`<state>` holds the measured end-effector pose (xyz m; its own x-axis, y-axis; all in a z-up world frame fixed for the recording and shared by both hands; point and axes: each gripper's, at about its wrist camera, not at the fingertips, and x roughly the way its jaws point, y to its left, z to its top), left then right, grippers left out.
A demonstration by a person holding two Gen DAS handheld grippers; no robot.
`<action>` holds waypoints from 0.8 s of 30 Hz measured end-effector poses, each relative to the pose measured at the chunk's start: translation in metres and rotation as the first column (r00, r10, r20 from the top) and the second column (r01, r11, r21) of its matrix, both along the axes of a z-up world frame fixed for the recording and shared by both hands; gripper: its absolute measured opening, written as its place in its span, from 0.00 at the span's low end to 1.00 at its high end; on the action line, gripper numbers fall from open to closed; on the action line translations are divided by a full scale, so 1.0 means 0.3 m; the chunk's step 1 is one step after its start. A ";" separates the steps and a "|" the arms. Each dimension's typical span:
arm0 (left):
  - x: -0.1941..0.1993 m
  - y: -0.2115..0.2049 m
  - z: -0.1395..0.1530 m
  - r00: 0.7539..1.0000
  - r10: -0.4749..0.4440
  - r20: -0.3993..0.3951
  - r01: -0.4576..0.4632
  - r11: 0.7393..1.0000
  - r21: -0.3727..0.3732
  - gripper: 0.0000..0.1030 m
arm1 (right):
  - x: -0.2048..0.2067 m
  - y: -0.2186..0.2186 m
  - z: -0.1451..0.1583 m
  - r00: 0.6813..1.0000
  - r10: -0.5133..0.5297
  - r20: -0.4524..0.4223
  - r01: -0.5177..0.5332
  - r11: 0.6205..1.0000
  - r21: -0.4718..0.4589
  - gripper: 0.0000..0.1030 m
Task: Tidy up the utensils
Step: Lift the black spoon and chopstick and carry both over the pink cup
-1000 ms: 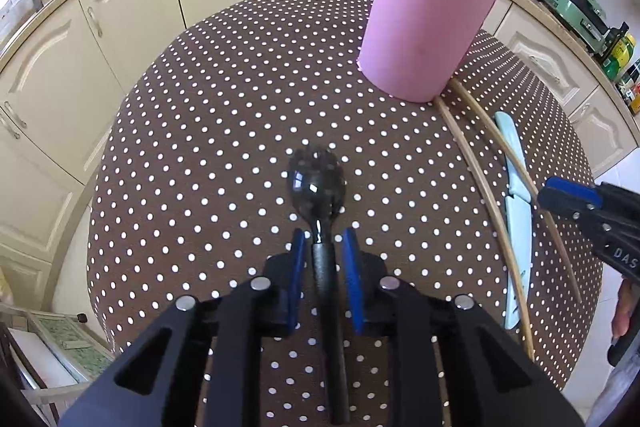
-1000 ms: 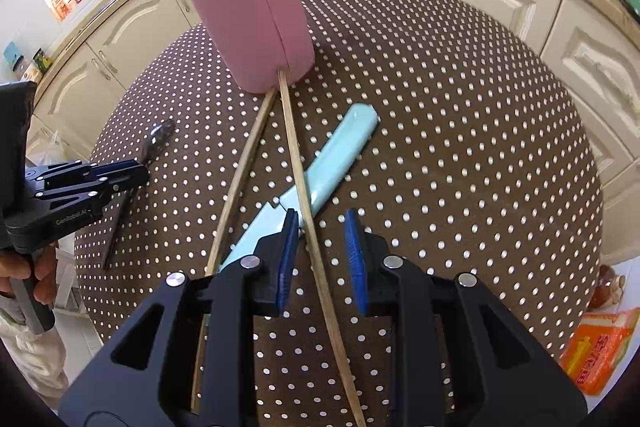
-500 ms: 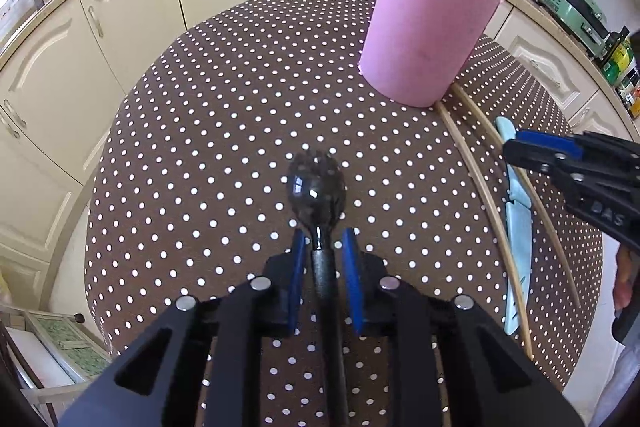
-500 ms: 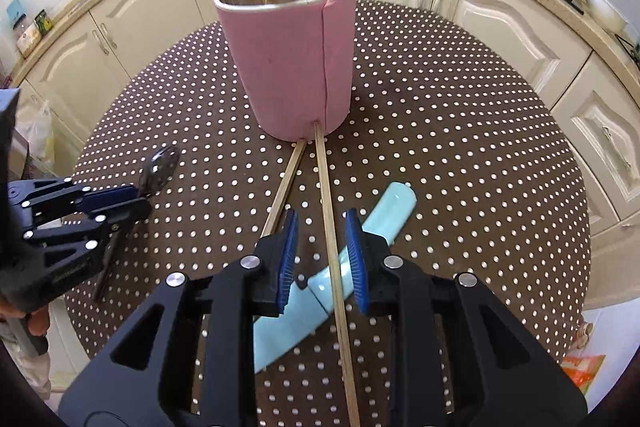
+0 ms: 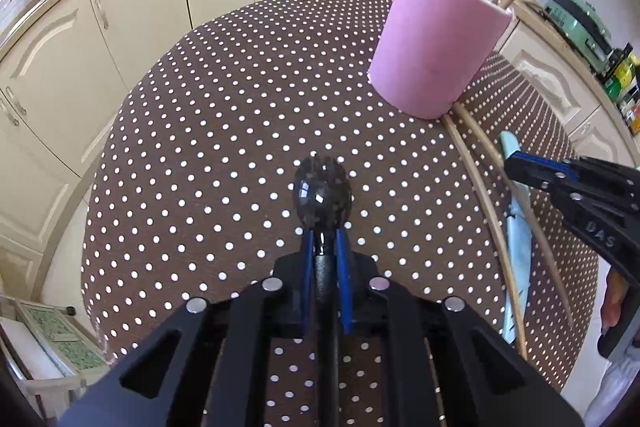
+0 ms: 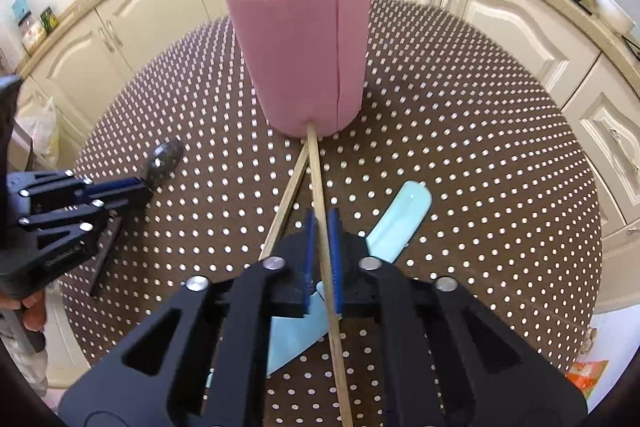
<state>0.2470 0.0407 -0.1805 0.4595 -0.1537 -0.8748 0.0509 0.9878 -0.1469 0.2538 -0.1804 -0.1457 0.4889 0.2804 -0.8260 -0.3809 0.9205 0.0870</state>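
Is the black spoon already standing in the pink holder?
No, the black spoon lies on the dotted tablecloth, its handle between the left gripper's fingers, apart from the pink holder.

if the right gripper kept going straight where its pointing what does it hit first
Most likely the pink cup: the right gripper points along the chopstick it straddles, which ends at the cup's base. Depth is unclear.

One pink holder (image 6: 306, 59) stands on one dotted table (image 5: 208, 131). Two wooden sticks (image 6: 316, 163) lie loose, beside one pale blue knife (image 6: 400, 223) and one black spoon (image 5: 322, 193). Two grippers show.
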 end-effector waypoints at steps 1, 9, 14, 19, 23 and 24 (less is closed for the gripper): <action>-0.004 0.007 0.000 1.000 -0.002 0.004 0.002 0.999 -0.035 0.11 | -0.010 -0.008 0.013 1.000 -0.002 0.012 0.002 1.000 0.008 0.06; -0.037 0.016 0.043 0.998 0.006 0.061 0.000 0.995 -0.101 0.11 | -0.011 -0.006 0.018 1.000 0.021 0.013 -0.020 1.000 -0.019 0.06; -0.053 0.025 0.055 0.997 0.009 0.072 -0.001 0.994 -0.108 0.11 | 0.002 0.029 0.008 0.998 0.060 -0.007 -0.060 0.998 -0.037 0.42; -0.057 0.014 0.058 0.997 0.009 0.075 0.000 0.993 -0.114 0.11 | 0.032 0.055 -0.059 0.994 0.079 -0.074 -0.085 0.993 -0.076 0.31; -0.050 0.000 0.061 0.997 0.000 0.077 0.009 0.993 -0.117 0.11 | 0.056 0.060 -0.099 0.991 0.077 -0.111 -0.087 0.992 -0.090 0.19; -0.049 -0.003 0.064 0.997 -0.001 0.080 0.011 0.993 -0.118 0.11 | 0.050 0.062 -0.105 0.991 0.080 -0.105 -0.090 0.992 -0.093 0.14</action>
